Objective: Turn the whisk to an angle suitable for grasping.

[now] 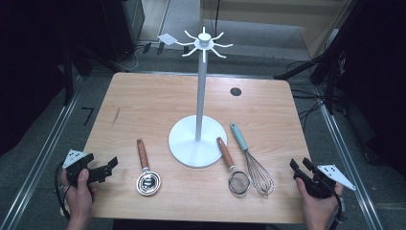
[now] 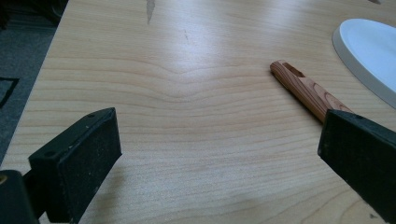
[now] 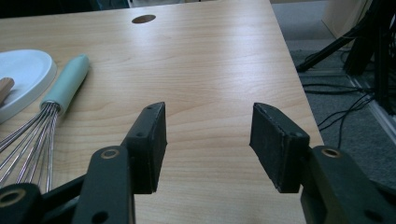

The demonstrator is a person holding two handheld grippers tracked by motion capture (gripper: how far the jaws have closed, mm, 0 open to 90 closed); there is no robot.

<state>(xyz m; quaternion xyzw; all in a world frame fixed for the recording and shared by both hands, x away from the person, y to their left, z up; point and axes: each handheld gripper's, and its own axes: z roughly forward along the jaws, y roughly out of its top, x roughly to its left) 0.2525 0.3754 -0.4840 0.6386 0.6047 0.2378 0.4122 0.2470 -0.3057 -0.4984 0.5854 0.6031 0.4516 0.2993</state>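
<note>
Standing at the middle of the light wooden table (image 1: 143, 105) is a white metal hanging stand with a round base and a crown of hooks (image 1: 201, 96); taking it as the landmark. To the stand's left is lying a wooden-handled steel measuring spoon (image 1: 146, 170), bowl toward the person, handle pointing away. To its right are lying a wooden-handled small mesh strainer (image 1: 233, 170), just beside the base, and a wire whisk with a pale green handle (image 1: 251, 160) beyond that, handle nearly touching the base rim.

Left gripper (image 1: 106, 168) is hovering at the table's near left corner, well apart from the stand, jaws standing wide with nothing between them; the spoon's handle is showing ahead past one jaw in the left gripper view.

Right gripper (image 1: 298, 170) is hovering at the near right edge, jaws parted about halfway, gripping nothing, bare wood between them; whisk lying off to their side.
</note>
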